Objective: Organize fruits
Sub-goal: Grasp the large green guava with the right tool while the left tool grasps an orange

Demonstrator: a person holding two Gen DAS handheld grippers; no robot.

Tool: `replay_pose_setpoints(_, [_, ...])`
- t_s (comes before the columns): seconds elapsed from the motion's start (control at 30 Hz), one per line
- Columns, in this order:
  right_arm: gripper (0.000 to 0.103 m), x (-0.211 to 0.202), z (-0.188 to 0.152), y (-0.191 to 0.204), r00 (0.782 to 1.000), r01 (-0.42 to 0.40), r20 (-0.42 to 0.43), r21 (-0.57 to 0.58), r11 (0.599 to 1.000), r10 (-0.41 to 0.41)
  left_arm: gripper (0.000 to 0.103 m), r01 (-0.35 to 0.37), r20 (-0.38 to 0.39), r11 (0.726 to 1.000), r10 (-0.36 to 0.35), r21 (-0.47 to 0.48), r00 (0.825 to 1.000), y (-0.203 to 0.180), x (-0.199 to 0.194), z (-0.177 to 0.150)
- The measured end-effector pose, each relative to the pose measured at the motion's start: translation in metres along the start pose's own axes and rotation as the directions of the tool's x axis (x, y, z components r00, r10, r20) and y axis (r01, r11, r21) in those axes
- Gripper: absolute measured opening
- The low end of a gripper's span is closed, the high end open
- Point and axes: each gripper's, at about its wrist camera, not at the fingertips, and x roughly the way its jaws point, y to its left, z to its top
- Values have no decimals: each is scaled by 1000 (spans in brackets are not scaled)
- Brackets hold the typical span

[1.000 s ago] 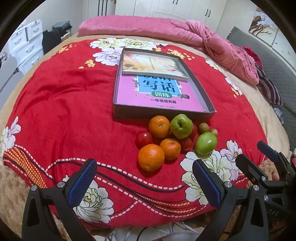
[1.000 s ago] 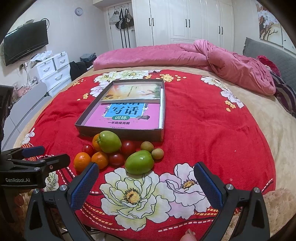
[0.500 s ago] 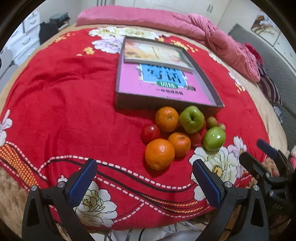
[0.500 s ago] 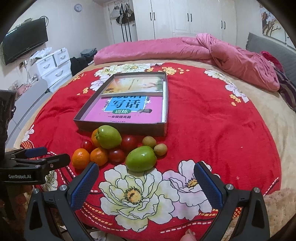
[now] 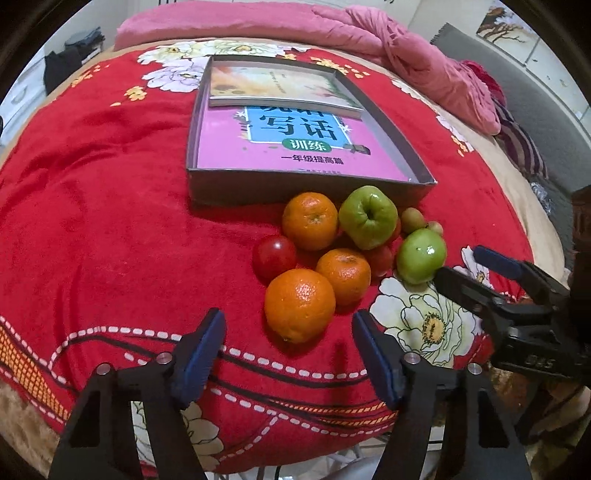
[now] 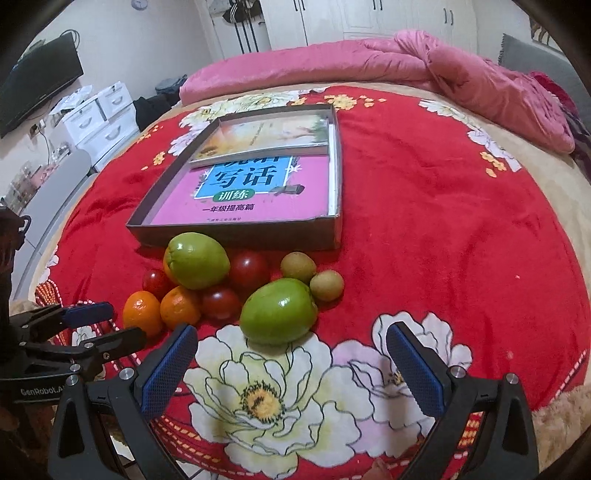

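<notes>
Fingers of the left gripper (image 5: 288, 347) have just been closing, apart and empty, near the front orange (image 5: 299, 304). The right gripper (image 6: 290, 363) stands spread, empty, near a green apple (image 6: 279, 312).

A bed fills the room, spread with a red floral blanket (image 6: 443, 229) and a bunched pink quilt (image 6: 369, 62). Behind it stand white wardrobes (image 6: 369, 18) — with white drawers (image 6: 99, 114) and a dark wall-mounted television (image 6: 37, 92) at the left.
</notes>
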Motion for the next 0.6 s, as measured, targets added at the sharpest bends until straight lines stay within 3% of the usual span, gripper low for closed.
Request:
replay_pose_setpoints(0.2, [78,20,3,5,998,-15,-55,-42,999,13,68,20,-5,1000,-20,-7,1000,4,5,4])
replay_pose_setpoints(0.43, [65,34,6,14,998,3,-64,-105,995,-9,68,28,-20,1000,-28,-3,999,4,11,5])
replay_pose_setpoints(0.5, [57,37,6,17,997,8,-69,-126,992,-17,68,30,-24,1000,-30,-3,999,4,13,6])
replay_pose_setpoints(0.6, [56,41,6,19,997,21,-65,-150,988,-31,66,34,-26,999,-34,-4,999,4,16,7])
